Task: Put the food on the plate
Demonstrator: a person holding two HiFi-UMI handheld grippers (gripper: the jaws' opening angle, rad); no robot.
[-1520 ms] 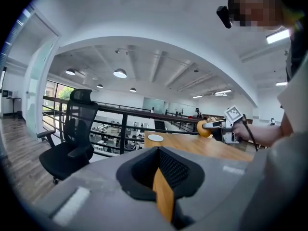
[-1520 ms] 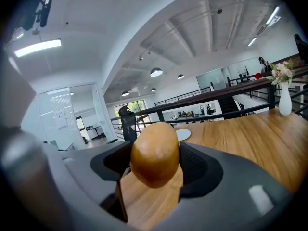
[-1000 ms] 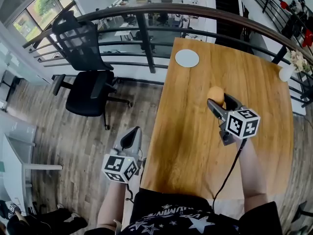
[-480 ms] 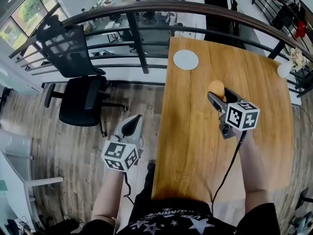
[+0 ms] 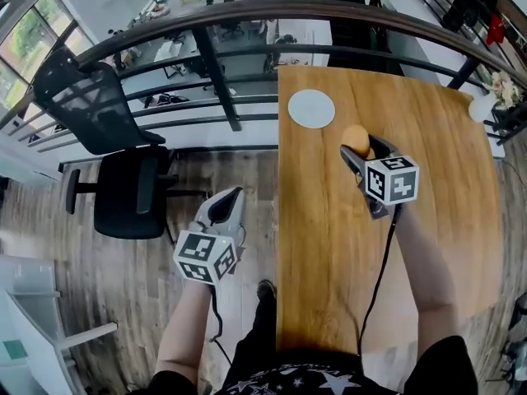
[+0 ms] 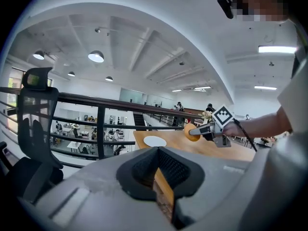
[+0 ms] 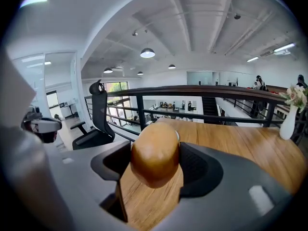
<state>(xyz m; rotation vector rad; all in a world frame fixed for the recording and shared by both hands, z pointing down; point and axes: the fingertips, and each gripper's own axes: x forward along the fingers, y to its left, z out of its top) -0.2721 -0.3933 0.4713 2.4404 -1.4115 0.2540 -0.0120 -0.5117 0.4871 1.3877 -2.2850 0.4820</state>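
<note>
Right gripper [image 5: 363, 147]: fingers [image 7: 201, 170] clamped on either side of a rounded golden-brown bun [image 7: 155, 153]; the bun fills the gap between the pads and protrudes forward of them; in the left gripper view it appears held clear of the wooden table [image 5: 329, 262]. From the head view, the bun sits over the far part of the table, just beside the white plate [image 5: 311, 109] and not on it; the plate is bare. Left gripper [image 5: 230, 196]: fingers [image 6: 175, 168] drawn together with only a thin slit between, nothing gripped; it is held off the table's left edge, over the floor. Black office chair [image 5: 115, 171] stands further left; a dark railing [image 5: 247, 11] runs behind the table.
</note>
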